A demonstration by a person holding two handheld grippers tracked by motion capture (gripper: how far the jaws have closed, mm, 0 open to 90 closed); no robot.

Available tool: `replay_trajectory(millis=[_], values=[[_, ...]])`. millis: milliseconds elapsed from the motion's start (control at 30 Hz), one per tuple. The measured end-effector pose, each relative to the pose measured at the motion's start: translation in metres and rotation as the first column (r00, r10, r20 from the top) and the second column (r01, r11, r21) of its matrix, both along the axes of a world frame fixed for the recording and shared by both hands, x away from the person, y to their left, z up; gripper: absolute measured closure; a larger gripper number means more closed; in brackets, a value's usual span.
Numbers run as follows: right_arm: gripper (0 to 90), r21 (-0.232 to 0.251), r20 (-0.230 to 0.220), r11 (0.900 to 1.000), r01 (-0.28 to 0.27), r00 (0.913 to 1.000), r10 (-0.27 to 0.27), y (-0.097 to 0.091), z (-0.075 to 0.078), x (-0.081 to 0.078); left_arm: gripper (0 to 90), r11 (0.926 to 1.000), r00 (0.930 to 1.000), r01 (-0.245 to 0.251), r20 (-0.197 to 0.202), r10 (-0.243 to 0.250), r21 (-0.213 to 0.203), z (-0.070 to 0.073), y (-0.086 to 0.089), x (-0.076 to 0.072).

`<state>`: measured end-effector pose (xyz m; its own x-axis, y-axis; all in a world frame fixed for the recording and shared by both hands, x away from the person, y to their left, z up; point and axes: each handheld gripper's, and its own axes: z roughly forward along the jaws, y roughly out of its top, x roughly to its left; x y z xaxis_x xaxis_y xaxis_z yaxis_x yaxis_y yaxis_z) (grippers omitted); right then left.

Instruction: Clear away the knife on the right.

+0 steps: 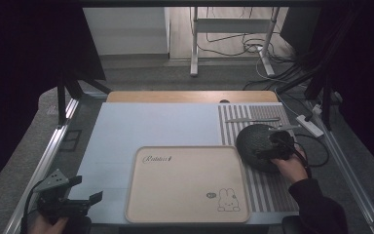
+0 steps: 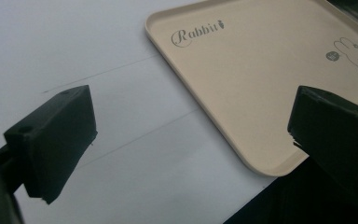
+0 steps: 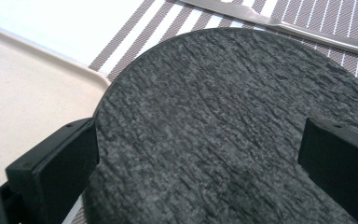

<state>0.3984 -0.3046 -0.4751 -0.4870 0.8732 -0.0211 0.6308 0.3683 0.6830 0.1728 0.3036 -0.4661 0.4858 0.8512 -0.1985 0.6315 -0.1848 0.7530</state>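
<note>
Mottled dark-grey plate — beige tray

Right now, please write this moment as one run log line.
right gripper: open, jaws around dark round plate | left gripper: open, idle | beige tray: bare | knife: on striped mat

High view overhead; gripper views close, sharing tray.

"Rabbit" on the beige tray
</note>
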Motion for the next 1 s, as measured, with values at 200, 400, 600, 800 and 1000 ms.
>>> replay_trajectory(millis=[200,400,600,800,1000], values=[[0.0,-0.009,0.004,0.9998,0.016,0.9999,-0.016,-0.002,0.0,0.012,2.0,1.0,1.0,0.001,-0.001,-0.001,0.002,0.0,0.0,0.0],[0.0,-0.014,-0.002,0.9987,0.049,0.9988,-0.049,-0.006,0.0,0.025,2.0,1.0,1.0,0.002,-0.001,-0.002,0.003,0.0,0.0,0.0],[0.0,-0.015,-0.011,0.9965,0.082,0.9965,-0.082,-0.009,-0.003,0.037,2.0,1.0,1.0,0.002,-0.002,-0.002,0.004,0.0,0.0,0.0],[0.0,-0.031,-0.028,0.9947,0.098,0.9947,-0.099,-0.01,-0.004,0.05,2.0,1.0,1.0,0.002,-0.002,-0.002,0.004,0.0,0.0,0.0],[0.0,-0.04,-0.043,0.9913,0.125,0.991,-0.127,-0.01,-0.006,0.065,2.0,1.0,1.0,0.002,-0.003,-0.002,0.003,0.0,0.0,0.0]])
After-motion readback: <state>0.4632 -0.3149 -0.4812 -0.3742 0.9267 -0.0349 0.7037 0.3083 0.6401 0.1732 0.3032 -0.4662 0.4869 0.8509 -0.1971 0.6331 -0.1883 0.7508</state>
